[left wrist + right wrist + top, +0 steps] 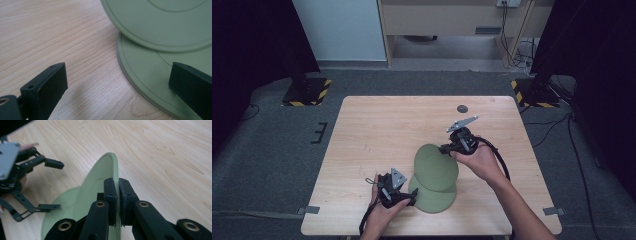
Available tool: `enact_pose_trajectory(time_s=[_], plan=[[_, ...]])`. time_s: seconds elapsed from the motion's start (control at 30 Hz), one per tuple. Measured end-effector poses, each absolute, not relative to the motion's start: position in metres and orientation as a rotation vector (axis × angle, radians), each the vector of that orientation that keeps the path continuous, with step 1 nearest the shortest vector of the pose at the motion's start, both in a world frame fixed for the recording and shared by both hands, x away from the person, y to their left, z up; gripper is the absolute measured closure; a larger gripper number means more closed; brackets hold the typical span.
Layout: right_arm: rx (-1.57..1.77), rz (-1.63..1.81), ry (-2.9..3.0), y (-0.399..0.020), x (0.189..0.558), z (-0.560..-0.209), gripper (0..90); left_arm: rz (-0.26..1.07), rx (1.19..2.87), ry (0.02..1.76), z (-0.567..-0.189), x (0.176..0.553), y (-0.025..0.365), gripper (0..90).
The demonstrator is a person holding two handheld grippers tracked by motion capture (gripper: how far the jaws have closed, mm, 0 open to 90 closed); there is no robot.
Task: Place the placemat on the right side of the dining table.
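Right gripper [117,195] jaws clamp tilted upper plate [435,166] | left gripper [398,192] jaws agape beside lower plate [437,200]

You work at a light wooden worktop [377,125] with a small dark disc [462,108] near its far edge and grey tape tabs [311,210] at its near corners. It stands on grey carpet [267,150]. Black curtains [252,45] hang to your left and right, each beside a stand base [306,91] striped yellow and black. Ahead of you stands a pale panel [342,30] beside a wooden cabinet [452,20], with cables [517,50] trailing down at the right. The light is even and dim.
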State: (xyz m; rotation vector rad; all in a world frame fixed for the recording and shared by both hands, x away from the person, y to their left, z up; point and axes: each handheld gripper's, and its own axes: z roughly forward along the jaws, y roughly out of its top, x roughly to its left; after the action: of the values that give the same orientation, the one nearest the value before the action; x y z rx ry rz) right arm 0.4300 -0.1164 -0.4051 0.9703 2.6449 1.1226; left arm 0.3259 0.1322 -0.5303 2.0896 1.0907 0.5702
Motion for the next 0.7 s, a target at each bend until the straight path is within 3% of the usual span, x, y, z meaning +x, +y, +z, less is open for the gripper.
enact_pose_trajectory(time_s=[0.7], plan=[[1.126,1.221,2.370,-0.138,0.443,-0.373,86.0,0.616,2.029,1.220,-0.528,0.334,0.159,2.2]])
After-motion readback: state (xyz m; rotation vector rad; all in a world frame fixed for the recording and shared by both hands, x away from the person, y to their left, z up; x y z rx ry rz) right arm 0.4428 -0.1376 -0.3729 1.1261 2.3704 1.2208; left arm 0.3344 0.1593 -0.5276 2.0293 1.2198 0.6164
